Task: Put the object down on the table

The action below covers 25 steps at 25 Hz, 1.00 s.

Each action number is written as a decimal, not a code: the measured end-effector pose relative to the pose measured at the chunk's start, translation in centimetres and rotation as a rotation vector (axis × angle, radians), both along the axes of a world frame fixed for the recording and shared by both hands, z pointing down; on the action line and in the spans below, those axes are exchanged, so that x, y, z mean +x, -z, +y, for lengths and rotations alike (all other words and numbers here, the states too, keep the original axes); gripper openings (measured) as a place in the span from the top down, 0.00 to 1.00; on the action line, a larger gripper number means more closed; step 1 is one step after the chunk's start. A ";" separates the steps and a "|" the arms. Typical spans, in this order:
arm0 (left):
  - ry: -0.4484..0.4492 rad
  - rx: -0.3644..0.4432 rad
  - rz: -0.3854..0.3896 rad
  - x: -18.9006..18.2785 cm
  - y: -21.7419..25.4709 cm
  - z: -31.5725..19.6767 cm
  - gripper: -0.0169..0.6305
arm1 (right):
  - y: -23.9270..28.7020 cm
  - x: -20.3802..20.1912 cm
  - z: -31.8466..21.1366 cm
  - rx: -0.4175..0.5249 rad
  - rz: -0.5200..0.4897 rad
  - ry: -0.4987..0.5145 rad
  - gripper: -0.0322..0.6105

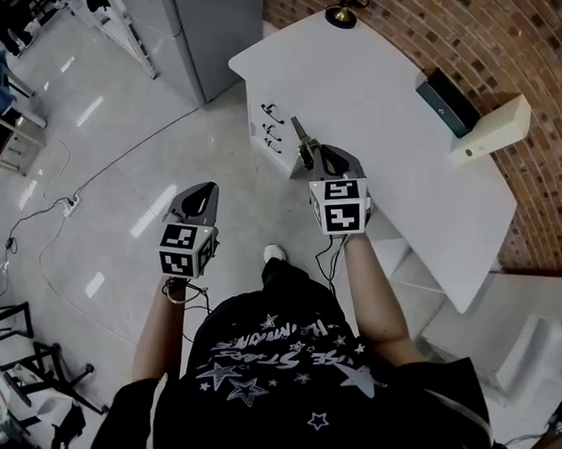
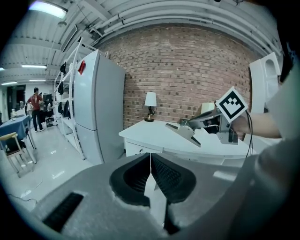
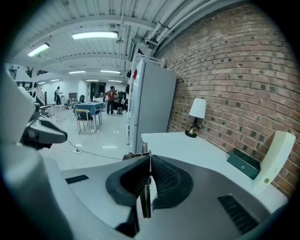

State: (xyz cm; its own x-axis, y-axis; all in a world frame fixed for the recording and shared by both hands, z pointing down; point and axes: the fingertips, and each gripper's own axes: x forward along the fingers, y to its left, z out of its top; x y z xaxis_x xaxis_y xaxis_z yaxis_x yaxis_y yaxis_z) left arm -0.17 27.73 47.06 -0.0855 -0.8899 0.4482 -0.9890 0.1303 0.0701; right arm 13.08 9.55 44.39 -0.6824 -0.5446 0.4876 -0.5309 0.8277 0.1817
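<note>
My right gripper (image 1: 317,157) is shut on a thin flat metal object (image 1: 302,138) that sticks out past its jaws over the near left edge of the white table (image 1: 377,92). The right gripper view shows the object edge-on (image 3: 146,197) between the pads, held above the table. From the left gripper view, the same object (image 2: 186,132) hangs just over the tabletop beside the marker cube (image 2: 231,104). My left gripper (image 1: 200,191) hovers over the floor left of the table. Its jaws (image 2: 150,157) are shut with nothing between them.
On the table stand a lamp (image 1: 343,9) at the far end, and a dark green box (image 1: 447,103) and a cream block (image 1: 492,129) by the brick wall. Drawers with handles (image 1: 271,125) face the floor. A grey fridge (image 1: 205,35) stands to the table's left. Cables cross the floor (image 1: 64,207).
</note>
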 end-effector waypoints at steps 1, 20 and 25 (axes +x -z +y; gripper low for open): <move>0.006 0.000 -0.002 -0.2 0.1 -1.5 0.94 | 0.0 -0.5 -1.6 -0.002 0.001 0.008 0.93; -0.037 -0.011 -0.028 -4.3 0.6 -16.3 0.94 | -1.3 -2.9 -16.7 -0.050 0.006 -0.080 0.93; -0.110 0.015 -0.034 -7.1 0.8 -22.4 0.94 | -1.5 -3.8 -20.7 -0.041 0.013 -0.152 0.93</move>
State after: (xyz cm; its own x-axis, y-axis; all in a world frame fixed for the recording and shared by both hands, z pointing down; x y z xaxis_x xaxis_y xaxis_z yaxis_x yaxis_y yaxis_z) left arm -7.25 5.37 46.26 -0.0025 -0.9011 0.4336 -0.9991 0.0205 0.0369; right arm 9.32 -11.17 45.90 -0.5874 -0.6203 0.5198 -0.6483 0.7451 0.1565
